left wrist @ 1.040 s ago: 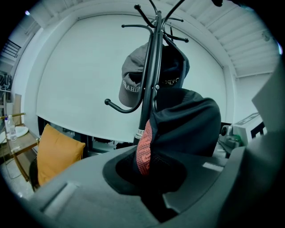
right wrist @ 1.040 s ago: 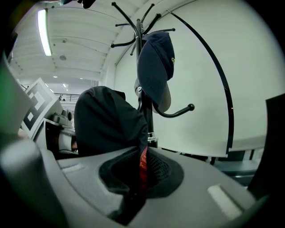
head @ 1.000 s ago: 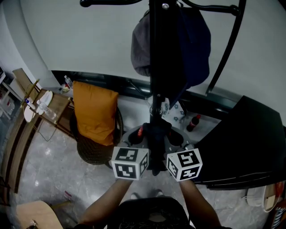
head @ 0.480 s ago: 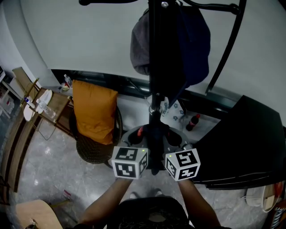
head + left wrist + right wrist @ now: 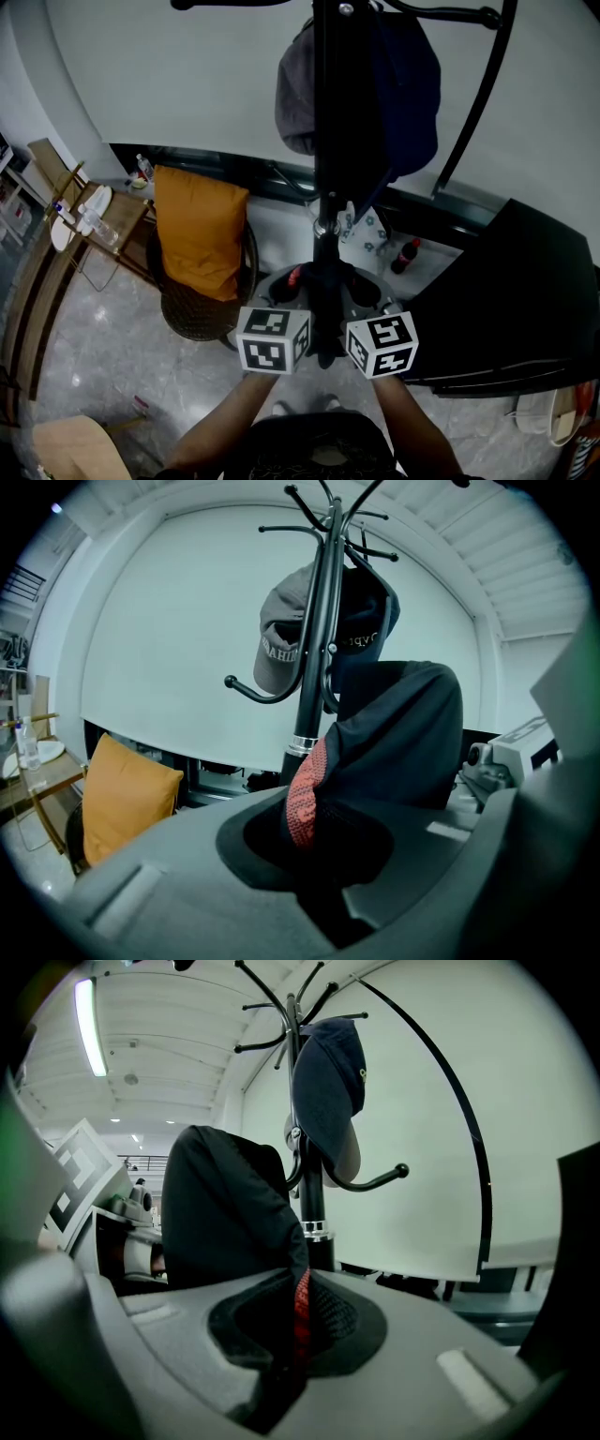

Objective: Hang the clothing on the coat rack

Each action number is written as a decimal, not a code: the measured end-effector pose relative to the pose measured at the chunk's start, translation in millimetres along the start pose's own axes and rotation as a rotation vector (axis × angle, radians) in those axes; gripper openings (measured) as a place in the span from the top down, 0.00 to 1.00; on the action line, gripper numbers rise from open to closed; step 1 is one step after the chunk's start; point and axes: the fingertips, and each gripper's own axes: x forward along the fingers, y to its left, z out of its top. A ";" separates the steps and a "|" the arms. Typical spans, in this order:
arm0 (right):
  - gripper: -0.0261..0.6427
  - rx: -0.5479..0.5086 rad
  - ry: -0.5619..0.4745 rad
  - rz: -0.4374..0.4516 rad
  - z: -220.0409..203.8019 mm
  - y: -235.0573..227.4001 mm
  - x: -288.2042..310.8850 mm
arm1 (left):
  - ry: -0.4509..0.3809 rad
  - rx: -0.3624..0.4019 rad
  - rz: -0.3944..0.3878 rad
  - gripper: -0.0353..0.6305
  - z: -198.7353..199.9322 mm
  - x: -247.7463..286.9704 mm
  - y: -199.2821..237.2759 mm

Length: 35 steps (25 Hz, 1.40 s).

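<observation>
Gripping 1 garment (image 5: 403, 733) | left gripper (image 5: 309, 810) + right gripper (image 5: 298, 1314) | 2 caps (image 5: 295, 94) | 1 rack (image 5: 315, 649)

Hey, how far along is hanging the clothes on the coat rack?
Done: a grey cap and a navy cap already hang on the coat rack. In hand: the left claw and right claw are both shut on a black garment, held low in front of it. Left: lift it onto a bare hook.

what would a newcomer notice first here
The black coat rack stands dead centre, a grey cap and a navy cap hung on it. Before it, the left gripper and right gripper pinch a dark garment. An orange cushion glows at left.
</observation>
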 end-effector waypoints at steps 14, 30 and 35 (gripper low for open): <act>0.92 0.003 0.013 -0.006 -10.0 2.3 -8.6 | 0.019 0.000 0.008 0.91 -10.7 -7.5 -2.2; 0.92 -0.010 0.029 -0.027 -18.5 6.9 -17.5 | 0.032 0.004 0.003 0.91 -18.5 -11.9 -6.5; 0.92 -0.017 0.034 -0.026 -21.0 10.2 -21.0 | 0.033 0.005 0.002 0.91 -20.7 -14.8 -8.2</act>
